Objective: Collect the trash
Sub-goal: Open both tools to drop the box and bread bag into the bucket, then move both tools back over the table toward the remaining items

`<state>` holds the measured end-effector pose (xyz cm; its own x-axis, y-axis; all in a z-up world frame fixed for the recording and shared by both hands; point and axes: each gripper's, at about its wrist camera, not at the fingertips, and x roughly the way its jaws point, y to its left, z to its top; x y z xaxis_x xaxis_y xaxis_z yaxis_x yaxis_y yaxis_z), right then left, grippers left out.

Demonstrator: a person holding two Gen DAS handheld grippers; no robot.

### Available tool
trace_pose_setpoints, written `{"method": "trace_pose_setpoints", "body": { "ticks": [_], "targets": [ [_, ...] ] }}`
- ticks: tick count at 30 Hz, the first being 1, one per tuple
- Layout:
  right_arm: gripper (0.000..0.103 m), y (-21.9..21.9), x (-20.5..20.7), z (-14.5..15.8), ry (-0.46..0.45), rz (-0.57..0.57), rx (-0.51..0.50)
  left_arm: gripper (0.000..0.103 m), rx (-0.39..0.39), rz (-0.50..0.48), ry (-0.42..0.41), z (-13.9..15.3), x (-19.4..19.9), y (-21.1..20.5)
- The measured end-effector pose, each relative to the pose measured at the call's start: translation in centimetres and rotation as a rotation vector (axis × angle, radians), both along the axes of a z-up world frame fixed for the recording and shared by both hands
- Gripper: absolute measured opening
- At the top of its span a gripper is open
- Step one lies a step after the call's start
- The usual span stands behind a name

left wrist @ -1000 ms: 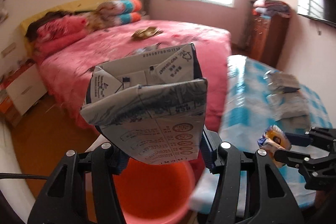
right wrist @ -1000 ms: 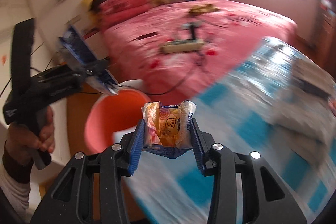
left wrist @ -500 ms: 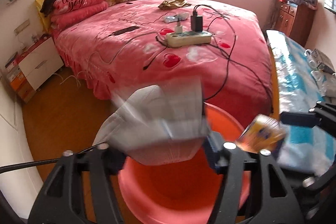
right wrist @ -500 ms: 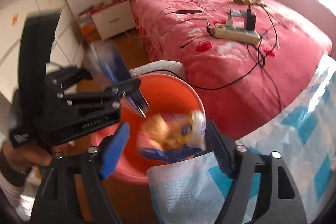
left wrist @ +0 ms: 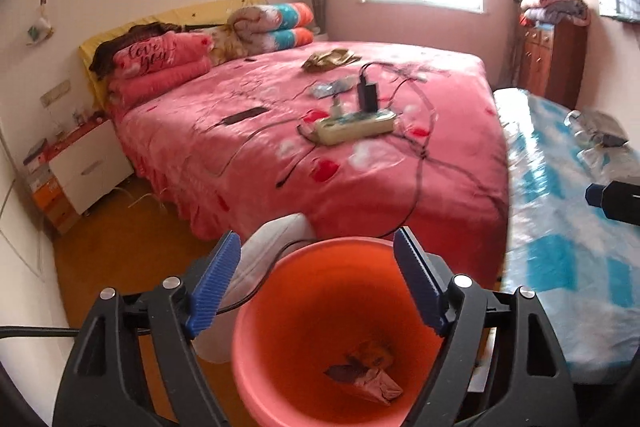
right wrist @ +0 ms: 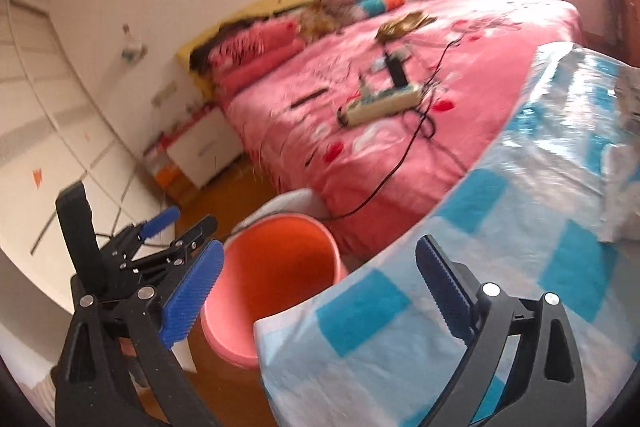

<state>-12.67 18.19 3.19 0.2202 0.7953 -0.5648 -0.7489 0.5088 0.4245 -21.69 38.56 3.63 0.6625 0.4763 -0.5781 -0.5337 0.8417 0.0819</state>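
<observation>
Left gripper [left wrist: 316,283] over orange bucket [left wrist: 276,291], jaws just opening, empty; right gripper [right wrist: 316,295] likewise wide, empty; crumpled trash [left wrist: 366,375] on bucket bottom.

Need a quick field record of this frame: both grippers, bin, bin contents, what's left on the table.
left gripper: open, empty, above the bin; jaws just opened
right gripper: open, empty, at the table edge; jaws just opened
bin: orange, on the floor by the bed
bin contents: crumpled wrapper at the bottom
table: blue checked cloth, packaging at the far end
</observation>
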Motion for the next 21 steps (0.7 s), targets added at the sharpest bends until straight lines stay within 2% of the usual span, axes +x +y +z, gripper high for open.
{"method": "trace_pose_setpoints", "body": {
  "ticks": [10, 16, 21],
  "targets": [
    [0.098, -6.3, 0.9, 0.7, 0.039, -0.054, 0.118, 0.08, -0.017, -0.022, -0.027, 2.3, 1.1, -4.2],
    [0.098, -9.0, 1.2, 0.5, 0.043, -0.115, 0.106, 0.08, 0.006, -0.071, 0.028, 3.1, 2.4, -7.0],
    [0.098, -11.3, 1.9, 0.1, 0.067, -0.16, 0.097, 0.08, 0.034, -0.105, 0.036, 4.0, 3.2, -9.1]
  ]
}}
